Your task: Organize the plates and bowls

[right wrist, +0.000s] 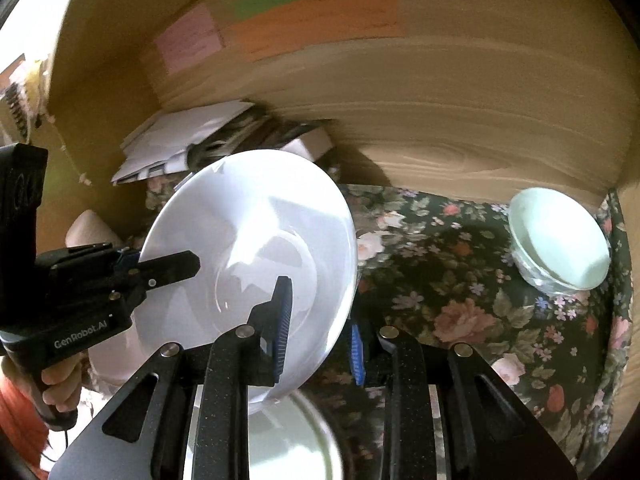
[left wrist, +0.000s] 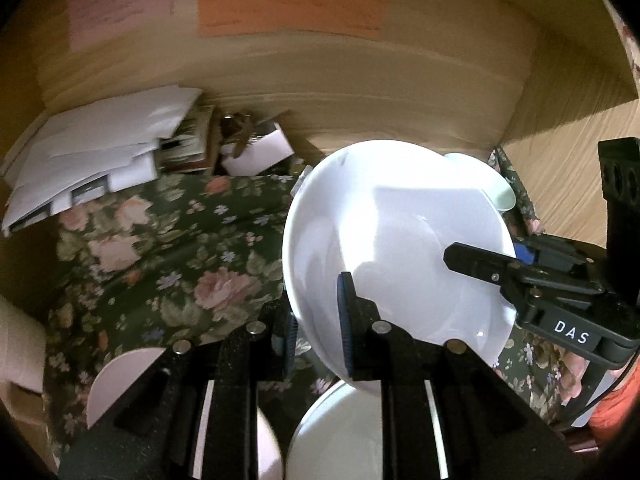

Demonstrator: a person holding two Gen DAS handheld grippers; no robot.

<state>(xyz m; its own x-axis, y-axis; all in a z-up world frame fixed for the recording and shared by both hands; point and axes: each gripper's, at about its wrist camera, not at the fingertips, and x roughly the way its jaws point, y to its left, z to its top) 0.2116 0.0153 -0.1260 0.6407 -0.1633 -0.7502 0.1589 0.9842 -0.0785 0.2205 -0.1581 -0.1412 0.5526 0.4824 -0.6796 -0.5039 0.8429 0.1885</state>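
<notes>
Progress and materials, read from left to right. At the far left of the left wrist view, a loose pile of white papers (left wrist: 100, 152) is seen against the wood-grain wall (left wrist: 360, 92), which carries pink, green and orange paper labels (left wrist: 288, 10). Below lies the floral tablecloth (left wrist: 160, 248), a soft, dark green printed fabric. A pale pink plate (left wrist: 116, 380) rests flat on it at the lower left, and the rim of a white dish (left wrist: 332, 432) appears directly beneath the lifted piece (whether plate or shallow bowl cannot be told).

At centre, the white plate (left wrist: 392, 240) is held tilted, clear of the cloth; it is round, glossy and smooth, with a broad rim and a sunken well, and is judged to be glazed ceramic. Its rim is clamped between the blue ribbed pads of the left gripper (left wrist: 316, 320) at the near edge and of the right gripper (right wrist: 316, 332) at the opposite side, so both jaws are closed upon it.

At the far right, a pale green bowl (right wrist: 560, 240) stands upright on the cloth, well apart from the plate.

The task is judged to be in its middle: one plate is in transit, apparently toward the dish below, while the pink plate and the bowl are not yet grouped.
</notes>
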